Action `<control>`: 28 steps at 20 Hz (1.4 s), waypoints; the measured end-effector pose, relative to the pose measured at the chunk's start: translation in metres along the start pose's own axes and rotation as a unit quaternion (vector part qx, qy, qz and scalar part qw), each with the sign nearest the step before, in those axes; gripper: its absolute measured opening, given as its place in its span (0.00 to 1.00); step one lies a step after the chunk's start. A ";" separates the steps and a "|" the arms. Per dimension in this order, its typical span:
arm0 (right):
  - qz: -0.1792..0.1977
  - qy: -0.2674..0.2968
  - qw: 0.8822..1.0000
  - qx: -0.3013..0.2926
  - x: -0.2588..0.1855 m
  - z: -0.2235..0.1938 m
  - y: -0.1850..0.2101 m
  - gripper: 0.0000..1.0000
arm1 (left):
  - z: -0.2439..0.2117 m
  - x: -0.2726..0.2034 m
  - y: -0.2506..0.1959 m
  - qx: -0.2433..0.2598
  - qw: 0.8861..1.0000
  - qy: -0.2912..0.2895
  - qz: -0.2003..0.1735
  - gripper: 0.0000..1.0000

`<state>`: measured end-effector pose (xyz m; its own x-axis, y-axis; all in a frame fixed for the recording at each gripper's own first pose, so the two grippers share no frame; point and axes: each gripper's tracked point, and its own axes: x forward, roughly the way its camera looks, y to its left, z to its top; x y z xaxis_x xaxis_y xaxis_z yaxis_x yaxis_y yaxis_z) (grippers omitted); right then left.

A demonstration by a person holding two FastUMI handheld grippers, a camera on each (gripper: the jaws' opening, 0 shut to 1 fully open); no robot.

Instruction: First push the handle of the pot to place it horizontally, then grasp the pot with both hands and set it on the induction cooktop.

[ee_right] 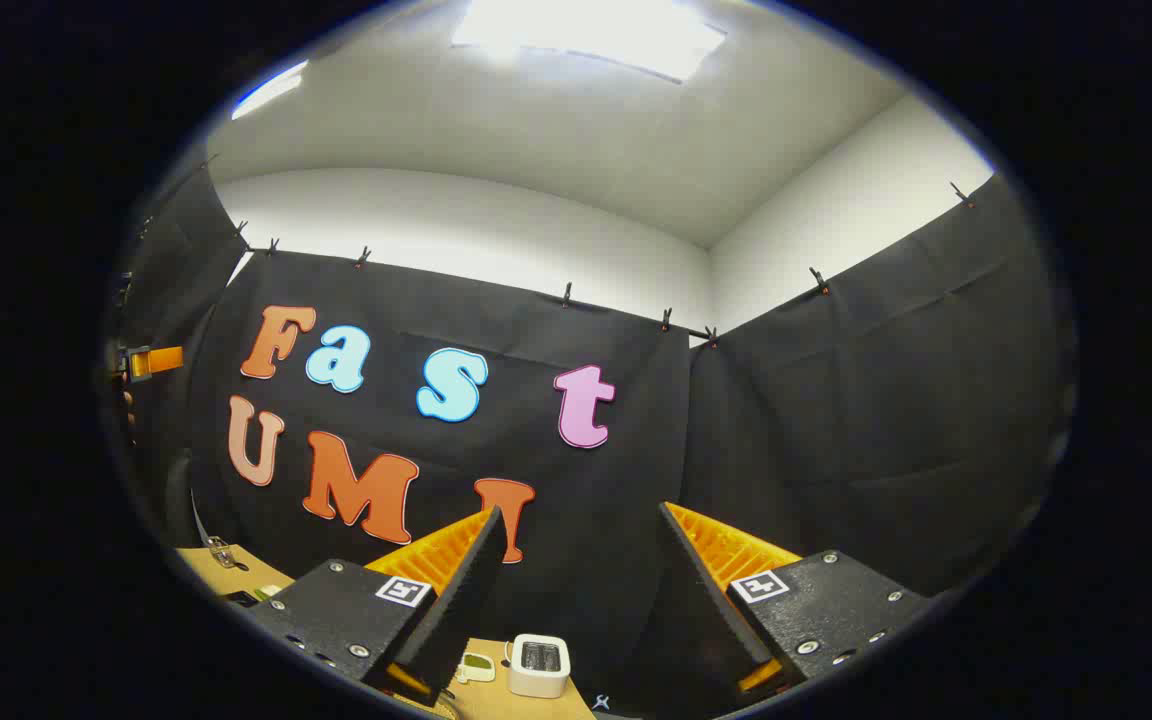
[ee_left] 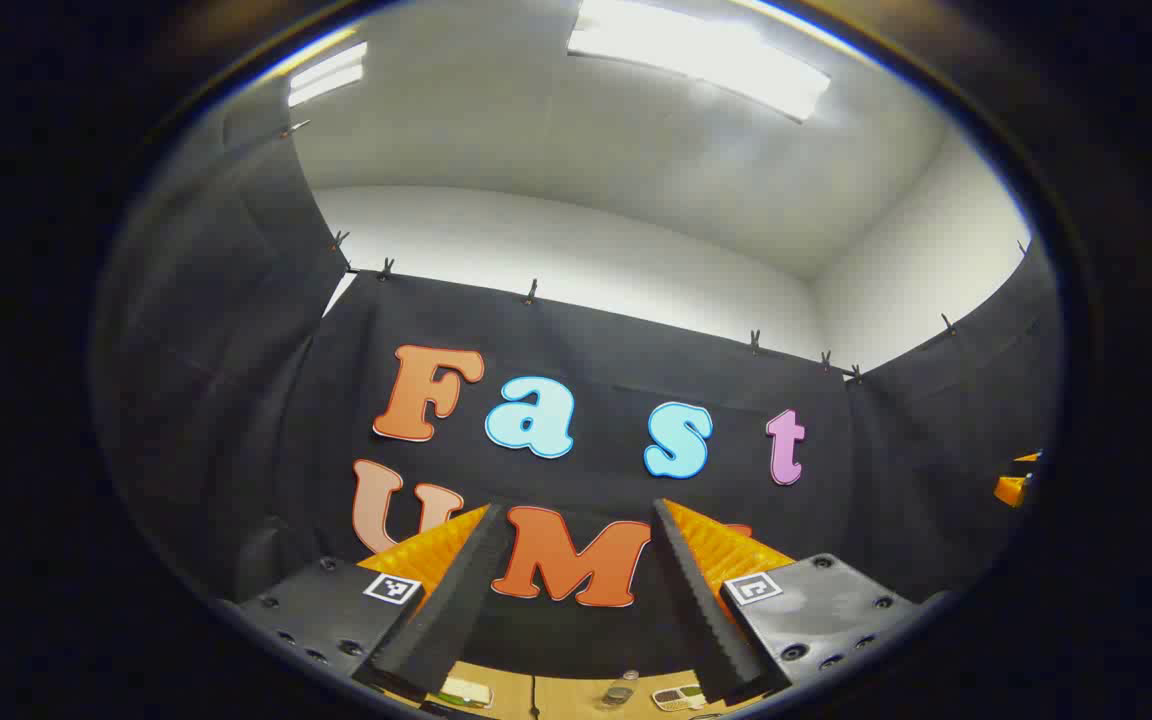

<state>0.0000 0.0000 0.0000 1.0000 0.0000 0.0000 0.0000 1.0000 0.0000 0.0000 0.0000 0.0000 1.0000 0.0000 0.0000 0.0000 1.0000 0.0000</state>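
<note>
Wooden tabletop [ee_left: 556, 695] shows as a thin strip at the bottom of the left gripper view, and on it we see a small clear bottle [ee_left: 620, 690]. Our left claw [ee_left: 581, 530] points up toward the black cloth wall, fingers spread wide and holding nothing. Our right claw [ee_right: 581, 530] is also released, fingers wide apart. Between its fingers, a small white toaster [ee_right: 538, 665] stands on the tabletop. We cannot tell where the pot is.
</note>
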 end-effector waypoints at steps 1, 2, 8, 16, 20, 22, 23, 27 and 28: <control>0.003 -0.002 1.000 0.002 0.000 0.002 0.001 0.93 | -0.001 0.001 0.000 0.001 1.000 0.001 0.001 0.95; 0.005 -0.003 1.000 0.004 -0.001 0.003 0.001 0.93 | -0.001 0.000 0.001 0.002 1.000 0.002 0.004 0.95; 0.004 -0.007 1.000 0.007 0.000 0.003 -0.004 0.94 | 0.004 -0.006 0.002 0.007 1.000 0.001 0.010 0.95; 0.018 -0.008 1.000 0.010 -0.006 0.005 -0.009 0.93 | -0.001 -0.020 -0.023 0.027 1.000 0.006 -0.004 0.95; 0.026 -0.014 1.000 0.008 -0.013 0.005 -0.013 0.93 | -0.004 -0.033 -0.043 0.035 0.999 0.005 -0.011 0.95; 0.028 -0.020 0.999 0.008 -0.014 0.003 -0.018 0.93 | -0.006 -0.041 -0.053 0.043 0.999 0.001 -0.013 0.95; 0.029 -0.019 0.999 0.006 -0.015 0.000 -0.022 0.93 | -0.008 -0.044 -0.058 0.048 0.999 0.001 -0.013 0.92; 0.041 -0.020 0.999 0.009 -0.020 -0.009 -0.030 0.94 | -0.020 -0.061 -0.071 0.059 0.998 0.009 -0.005 0.98; 0.046 -0.021 0.999 0.011 -0.019 -0.012 -0.030 0.93 | -0.022 -0.066 -0.071 0.061 0.998 0.013 0.000 0.94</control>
<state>-0.0189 -0.0296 -0.0115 0.9949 0.0906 0.0436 -0.0915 0.9956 0.0190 -0.0661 -0.0713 -0.0225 0.9997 0.0015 -0.0260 0.0017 0.9926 0.1216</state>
